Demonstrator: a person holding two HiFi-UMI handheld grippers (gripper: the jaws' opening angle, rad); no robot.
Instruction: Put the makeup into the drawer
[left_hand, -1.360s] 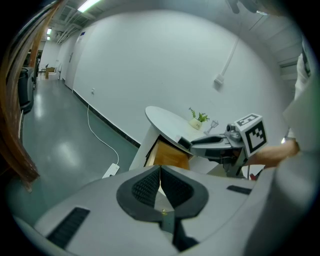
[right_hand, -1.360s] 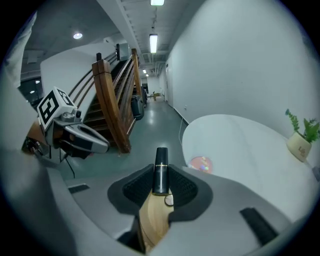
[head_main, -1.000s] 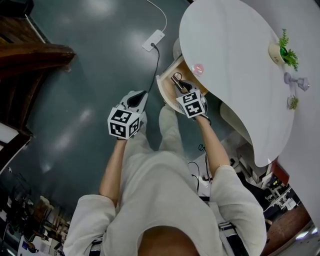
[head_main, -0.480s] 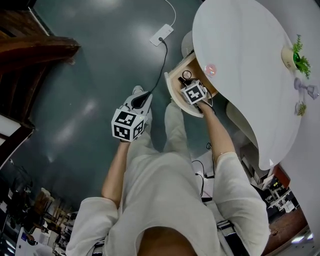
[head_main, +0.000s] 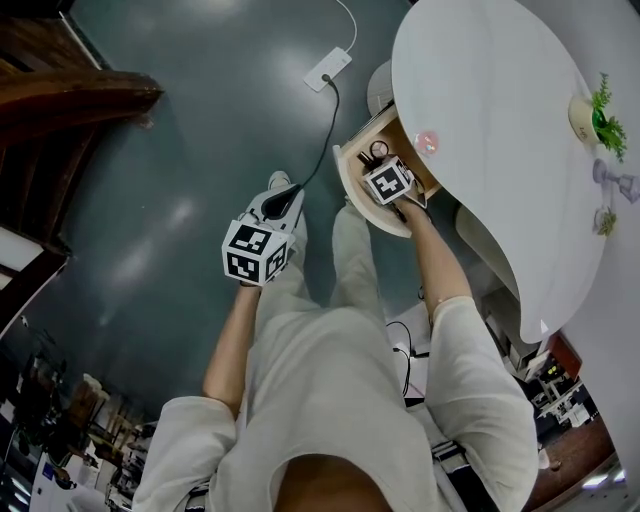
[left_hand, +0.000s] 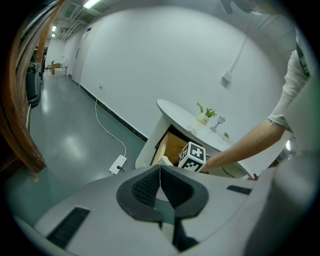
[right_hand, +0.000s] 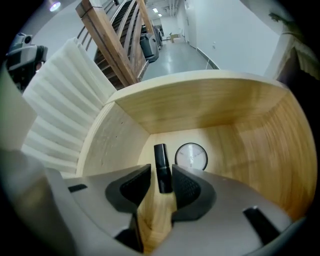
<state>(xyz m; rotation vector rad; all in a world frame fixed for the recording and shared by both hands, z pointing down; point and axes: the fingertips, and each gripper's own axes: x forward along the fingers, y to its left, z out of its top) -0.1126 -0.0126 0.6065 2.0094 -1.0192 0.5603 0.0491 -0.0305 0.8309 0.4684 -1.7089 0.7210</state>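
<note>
Wooden drawer (right_hand: 200, 110): one tube (right_hand: 161, 167), one compact (right_hand: 191, 156)

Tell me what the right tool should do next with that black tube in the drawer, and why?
Probably open wider, so the tube is fully free. The right tool is down inside the wooden drawer and its jaws are opening. The black tube sits between them, seemingly resting on the drawer floor beside a round compact, with a gap at one pad.
</note>
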